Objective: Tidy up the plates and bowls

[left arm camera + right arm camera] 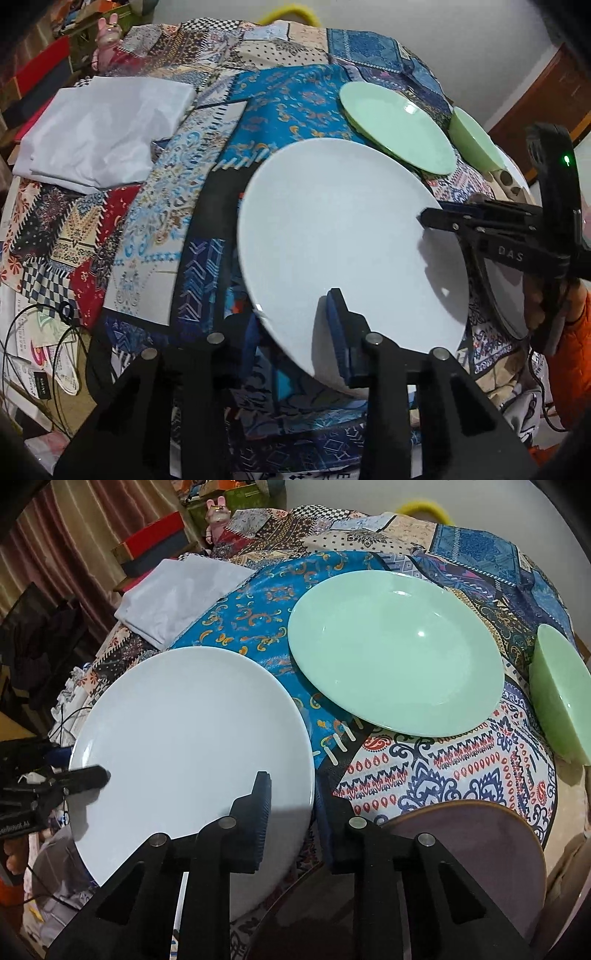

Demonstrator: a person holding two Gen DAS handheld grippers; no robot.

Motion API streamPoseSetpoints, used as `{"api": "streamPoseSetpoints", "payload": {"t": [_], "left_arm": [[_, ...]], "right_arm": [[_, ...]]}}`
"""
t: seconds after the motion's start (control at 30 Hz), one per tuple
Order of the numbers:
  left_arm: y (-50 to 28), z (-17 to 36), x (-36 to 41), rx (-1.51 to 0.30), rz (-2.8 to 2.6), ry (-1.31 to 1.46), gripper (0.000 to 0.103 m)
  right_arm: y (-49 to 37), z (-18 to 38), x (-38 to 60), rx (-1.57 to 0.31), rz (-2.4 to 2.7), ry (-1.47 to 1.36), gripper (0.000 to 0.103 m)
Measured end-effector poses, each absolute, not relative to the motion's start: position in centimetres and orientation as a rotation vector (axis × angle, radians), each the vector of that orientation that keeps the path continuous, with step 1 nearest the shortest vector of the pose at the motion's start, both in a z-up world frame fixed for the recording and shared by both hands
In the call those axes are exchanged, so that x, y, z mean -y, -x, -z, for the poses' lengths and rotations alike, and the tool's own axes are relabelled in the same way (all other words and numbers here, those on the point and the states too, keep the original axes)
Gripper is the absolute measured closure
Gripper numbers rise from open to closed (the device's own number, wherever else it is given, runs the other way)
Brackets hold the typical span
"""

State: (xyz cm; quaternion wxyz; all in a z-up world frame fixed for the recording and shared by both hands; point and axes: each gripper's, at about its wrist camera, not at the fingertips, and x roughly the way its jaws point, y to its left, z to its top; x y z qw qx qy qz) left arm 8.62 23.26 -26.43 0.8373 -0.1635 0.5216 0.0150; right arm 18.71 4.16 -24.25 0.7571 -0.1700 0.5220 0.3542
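You're clamping the white plate w/ both grippers: left gripper pinching its near rim, right gripper pinching the opposite edge. Plate's sitting tilted over the patchwork cloth, just beside the green plate; green bowl further right.

Even, soft indoor light; small glare spots on the green plate; soft finger shadows on the white plate. Strong fisheye bending, dark vignetted corners, slight blur.
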Motion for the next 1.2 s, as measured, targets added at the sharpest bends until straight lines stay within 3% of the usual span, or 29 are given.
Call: {"api": "streamPoseSetpoints", "payload": {"t": [0.63, 1.2], "left_arm": [[-9.5, 25.6, -24.5, -1.056, -0.104, 0.414, 0.068], [-10.7, 22.6, -23.7, -0.986, -0.104, 0.389, 0.068]], "right_arm": [[-18.7, 24.0, -3.5, -1.136, -0.785, 0.262, 0.081], [-18.0, 20.3, -1.3, -1.017, -0.748, 0.19, 0.082]]}}
